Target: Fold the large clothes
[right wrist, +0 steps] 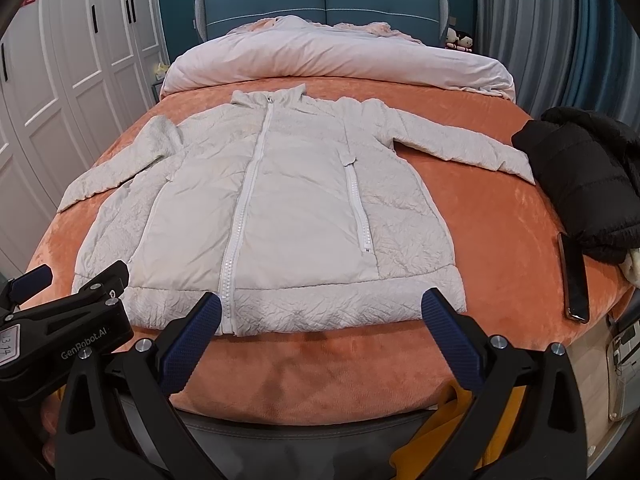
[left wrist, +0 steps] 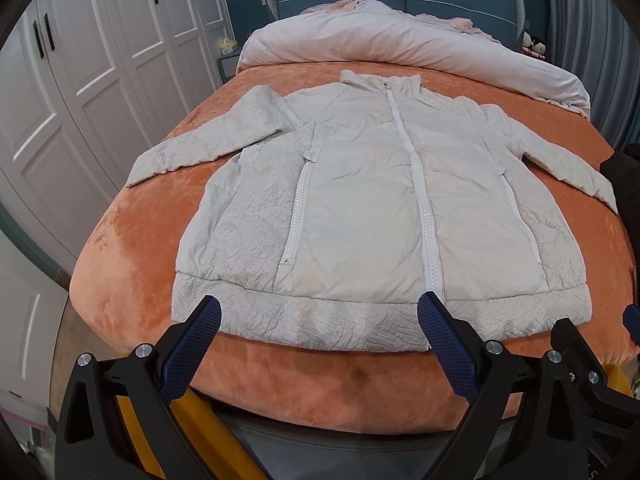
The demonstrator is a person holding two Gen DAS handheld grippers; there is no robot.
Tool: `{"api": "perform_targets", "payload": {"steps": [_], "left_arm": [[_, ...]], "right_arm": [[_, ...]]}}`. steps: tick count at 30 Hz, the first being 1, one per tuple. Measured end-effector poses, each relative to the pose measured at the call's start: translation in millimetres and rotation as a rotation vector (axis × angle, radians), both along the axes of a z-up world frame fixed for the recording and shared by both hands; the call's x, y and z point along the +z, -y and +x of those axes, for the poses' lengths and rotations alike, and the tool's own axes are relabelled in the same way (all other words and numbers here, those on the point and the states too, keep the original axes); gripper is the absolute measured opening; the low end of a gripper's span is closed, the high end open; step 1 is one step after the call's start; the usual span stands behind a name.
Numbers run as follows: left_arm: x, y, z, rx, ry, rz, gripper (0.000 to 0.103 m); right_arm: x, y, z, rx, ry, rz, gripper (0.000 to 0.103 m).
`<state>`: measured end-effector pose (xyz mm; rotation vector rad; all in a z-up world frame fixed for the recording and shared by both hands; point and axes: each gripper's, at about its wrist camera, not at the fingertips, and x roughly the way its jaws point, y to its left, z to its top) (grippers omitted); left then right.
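While the white jacket point(left wrist: 360, 200) lies flat: both tools point(left wrist: 320, 320) point(right wrist: 322, 318) level, jaws apart.

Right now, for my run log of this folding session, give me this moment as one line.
stage: pre-fold | white jacket: flat, zipped, sleeves spread on orange bedspread | left gripper: open, empty, near hem | right gripper: open, empty, near hem

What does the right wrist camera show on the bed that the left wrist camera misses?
Only the right wrist view shows the phone and the whole black coat at the bed's right edge. Only the left wrist view shows the nightstand clearly. Both show the white jacket spread flat, zipped, sleeves out, on the orange blanket, with open tongs near its hem.
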<state>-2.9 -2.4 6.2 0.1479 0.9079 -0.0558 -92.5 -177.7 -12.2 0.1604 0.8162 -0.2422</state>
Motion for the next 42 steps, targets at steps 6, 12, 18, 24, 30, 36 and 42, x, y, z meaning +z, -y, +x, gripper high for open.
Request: {"api": "perform_targets", "payload": {"steps": [6, 12, 18, 24, 30, 36, 42], "left_arm": [[-0.8, -0.2, 0.3, 0.001, -0.004, 0.007, 0.095], [-2.7, -0.3, 1.3, 0.002, -0.010, 0.008, 0.095], [-3.4, 0.5, 1.0, 0.002, -0.008, 0.007, 0.095], [-2.4, 2.8, 2.2, 0.002, -0.003, 0.005, 0.095], [-2.3, 3.4, 3.1, 0.001, -0.006, 0.003, 0.095], [-3.8, 3.2, 2.9, 0.003, -0.009, 0.005, 0.095], [-6.0, 2.5, 2.5, 0.005, -0.014, 0.004, 0.095]], "right_arm": [[-0.3, 0.8, -0.6, 0.000, -0.006, 0.004, 0.098], [-3.3, -0.7, 1.2, -0.001, -0.013, 0.001, 0.098], [-3.5, -0.6, 0.6, -0.003, -0.011, 0.001, 0.098], [-2.0, 1.1, 1.4, -0.005, -0.005, -0.002, 0.098], [-1.4, 1.2, 1.7, -0.005, -0.008, -0.001, 0.098], [-2.1, 2.4, 0.9, -0.007, -0.011, 0.002, 0.098], [-6.0, 0.9, 1.0, -0.010, -0.017, 0.001, 0.098]]}}
